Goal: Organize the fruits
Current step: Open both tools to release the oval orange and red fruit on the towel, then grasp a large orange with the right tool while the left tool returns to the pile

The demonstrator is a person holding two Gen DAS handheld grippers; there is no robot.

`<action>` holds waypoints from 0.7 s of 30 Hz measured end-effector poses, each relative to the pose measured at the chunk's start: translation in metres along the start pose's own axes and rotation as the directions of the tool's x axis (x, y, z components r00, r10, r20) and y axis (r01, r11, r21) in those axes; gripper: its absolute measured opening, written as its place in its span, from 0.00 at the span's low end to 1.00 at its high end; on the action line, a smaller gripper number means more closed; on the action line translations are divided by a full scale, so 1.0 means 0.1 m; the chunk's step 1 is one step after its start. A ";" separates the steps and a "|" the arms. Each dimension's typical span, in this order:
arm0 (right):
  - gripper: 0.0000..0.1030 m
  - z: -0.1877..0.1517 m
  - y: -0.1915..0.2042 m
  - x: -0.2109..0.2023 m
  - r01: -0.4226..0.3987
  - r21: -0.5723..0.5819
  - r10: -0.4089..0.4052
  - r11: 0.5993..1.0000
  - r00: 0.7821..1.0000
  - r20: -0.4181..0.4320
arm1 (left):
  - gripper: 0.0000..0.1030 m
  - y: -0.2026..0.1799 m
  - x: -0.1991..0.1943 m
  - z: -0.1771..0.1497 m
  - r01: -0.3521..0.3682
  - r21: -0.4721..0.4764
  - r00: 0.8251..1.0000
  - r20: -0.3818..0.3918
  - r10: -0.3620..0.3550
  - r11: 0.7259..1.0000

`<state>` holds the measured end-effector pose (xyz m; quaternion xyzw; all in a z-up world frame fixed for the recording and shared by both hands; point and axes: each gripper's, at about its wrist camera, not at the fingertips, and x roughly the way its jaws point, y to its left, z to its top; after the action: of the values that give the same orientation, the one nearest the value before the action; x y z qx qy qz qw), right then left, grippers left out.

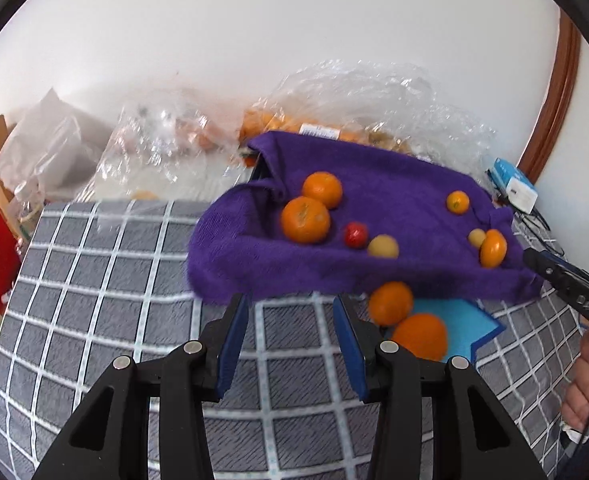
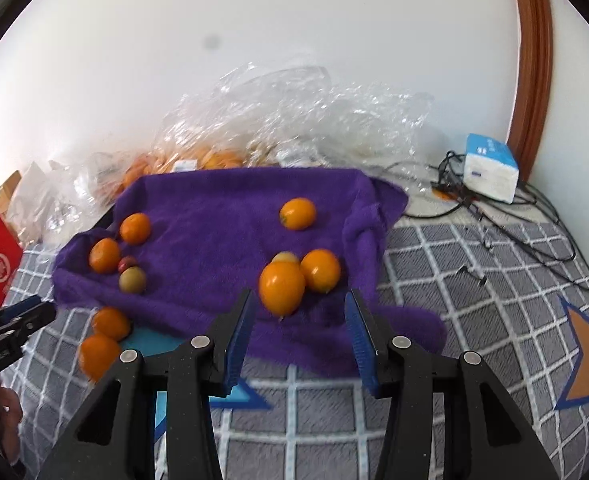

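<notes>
Both hand-held grippers are hovering empty over the grey checked bed cover (image 1: 106, 280): the left hand-held gripper (image 1: 290, 304) and the right hand-held gripper (image 2: 298, 300) are each standing partly open, blue pads touching nothing. Just beyond, two round oranges (image 1: 392, 302) are lying off the cloth on the cover, probably rolled loose. Farther on, a rumpled purple fleece towel (image 1: 374, 184) is cradling scattered oranges (image 2: 281, 286), a small red fruit (image 1: 355, 235) and a yellowish one (image 1: 382, 247), seemingly awaiting sorting. Crinkled clear plastic bags (image 2: 294, 120) are lying behind.
</notes>
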<state>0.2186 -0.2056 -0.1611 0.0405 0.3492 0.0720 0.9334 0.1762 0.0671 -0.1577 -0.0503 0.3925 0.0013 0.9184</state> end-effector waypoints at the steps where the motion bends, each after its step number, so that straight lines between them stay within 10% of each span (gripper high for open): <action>1: 0.46 -0.03 0.02 -0.03 0.008 -0.009 -0.008 1.000 1.000 0.000 | 0.41 0.02 0.00 -0.02 0.007 -0.005 1.000 -0.009 -0.007 1.000; 15: 0.46 -0.29 0.36 -0.38 0.094 -0.094 -0.093 0.991 0.996 0.019 | 0.41 0.32 -0.16 -0.29 0.040 -0.041 0.999 -0.015 -0.040 0.998; 21: 0.46 -0.29 0.54 -0.33 -0.050 -0.009 0.050 0.999 0.996 -0.076 | 0.41 0.60 -0.23 -0.36 0.071 -0.128 0.997 0.007 -0.070 0.989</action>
<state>0.1691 -0.1567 -0.1550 0.0414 0.3830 0.0987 0.9175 0.1321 0.1247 -0.1710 -0.1231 0.3886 -0.0059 0.9131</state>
